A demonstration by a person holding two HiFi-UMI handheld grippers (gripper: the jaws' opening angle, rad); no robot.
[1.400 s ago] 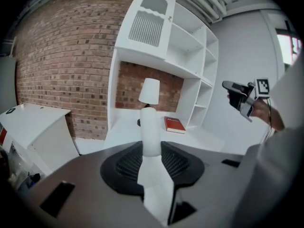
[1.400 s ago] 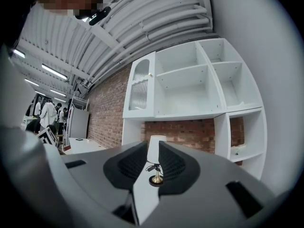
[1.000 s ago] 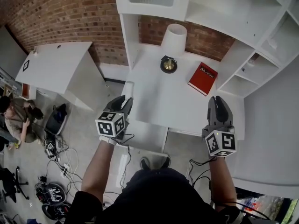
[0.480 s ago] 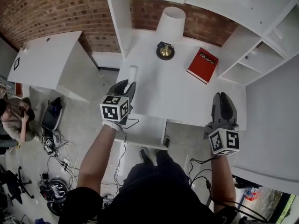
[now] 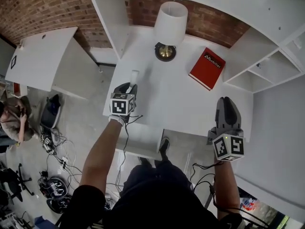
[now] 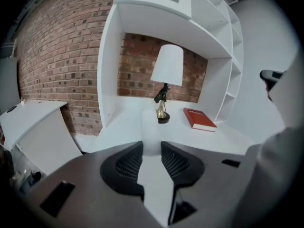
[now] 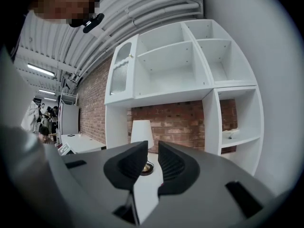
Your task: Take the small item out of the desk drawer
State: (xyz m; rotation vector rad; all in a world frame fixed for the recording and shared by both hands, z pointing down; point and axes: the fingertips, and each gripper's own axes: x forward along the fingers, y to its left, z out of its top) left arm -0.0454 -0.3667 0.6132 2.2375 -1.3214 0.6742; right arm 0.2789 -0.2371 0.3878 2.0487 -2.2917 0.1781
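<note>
My left gripper (image 5: 129, 86) is shut on a small white tube-shaped item (image 5: 134, 76), holding it just over the left part of the white desk (image 5: 181, 104). In the left gripper view the item (image 6: 151, 129) stands up between the two pads (image 6: 129, 164). My right gripper (image 5: 226, 102) hangs at the desk's front right edge, its jaws nearly together with nothing between them (image 7: 152, 148). A white drawer box (image 5: 140, 140) shows below the desk's front edge; its inside is hidden.
A lamp (image 5: 170, 18) with a brass base and a red book (image 5: 207, 68) sit at the back of the desk. White shelves (image 5: 267, 66) rise on the right. A second white table (image 5: 38, 56), a seated person (image 5: 12, 120) and floor cables (image 5: 52, 147) are on the left.
My left gripper has moved forward over the desk top with the white item in it. The right gripper has stayed near the desk's front right edge.
</note>
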